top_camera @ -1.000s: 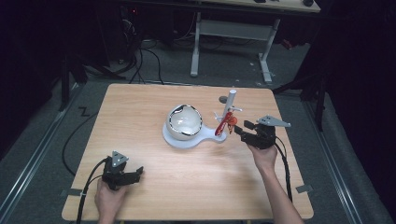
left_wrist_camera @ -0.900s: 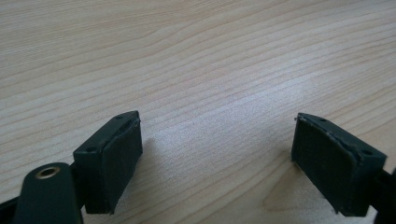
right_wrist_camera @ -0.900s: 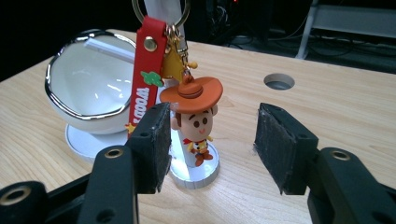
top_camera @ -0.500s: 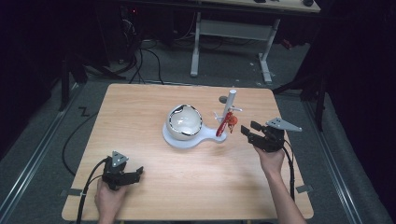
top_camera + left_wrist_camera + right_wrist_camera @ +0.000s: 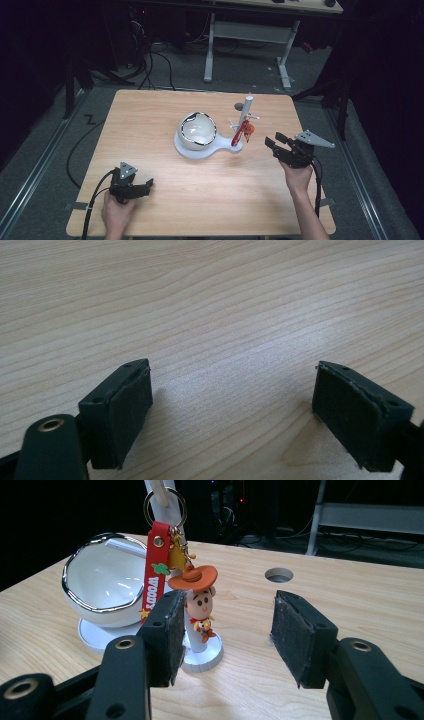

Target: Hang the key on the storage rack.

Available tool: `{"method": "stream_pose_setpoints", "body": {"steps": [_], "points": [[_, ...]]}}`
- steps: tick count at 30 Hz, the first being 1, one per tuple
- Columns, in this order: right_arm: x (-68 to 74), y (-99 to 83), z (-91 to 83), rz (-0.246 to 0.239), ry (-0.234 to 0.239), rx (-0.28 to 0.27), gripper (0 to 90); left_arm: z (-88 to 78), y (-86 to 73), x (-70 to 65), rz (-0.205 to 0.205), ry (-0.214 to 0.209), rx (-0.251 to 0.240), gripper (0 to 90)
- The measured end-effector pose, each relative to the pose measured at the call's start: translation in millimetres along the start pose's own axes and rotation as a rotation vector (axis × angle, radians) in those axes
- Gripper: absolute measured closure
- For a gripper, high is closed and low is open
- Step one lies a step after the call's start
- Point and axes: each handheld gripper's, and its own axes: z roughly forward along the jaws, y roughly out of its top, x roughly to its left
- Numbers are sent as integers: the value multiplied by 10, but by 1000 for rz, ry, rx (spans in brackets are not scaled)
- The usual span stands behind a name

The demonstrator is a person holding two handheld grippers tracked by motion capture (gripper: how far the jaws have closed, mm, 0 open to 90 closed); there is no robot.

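The keychain (image 5: 192, 597) hangs from the white stand's (image 5: 244, 116) peg near the worktop's (image 5: 150, 120) centre. The right hand-held gripper (image 5: 276, 144), empty, has been narrowing beside it, presumably withdrawn. The left hand-held gripper (image 5: 145, 186) rests open near the front-left corner.

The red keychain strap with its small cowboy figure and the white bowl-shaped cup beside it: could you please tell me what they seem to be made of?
The red keychain strap looks like soft matte rubber or PVC, with raised lettering and a metal rivet. The small cowboy figure seems moulded matte plastic or rubber. The white bowl-shaped cup appears to be glossy plastic, possibly ceramic, with a shiny chrome-like rim.
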Motion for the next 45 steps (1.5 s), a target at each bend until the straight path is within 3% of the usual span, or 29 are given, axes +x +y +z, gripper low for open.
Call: {"method": "stream_pose_setpoints", "body": {"steps": [45], "points": [[-100,-290,-393,46,-30,-34,480,1,0,-1,-1,0,-1,169]]}}
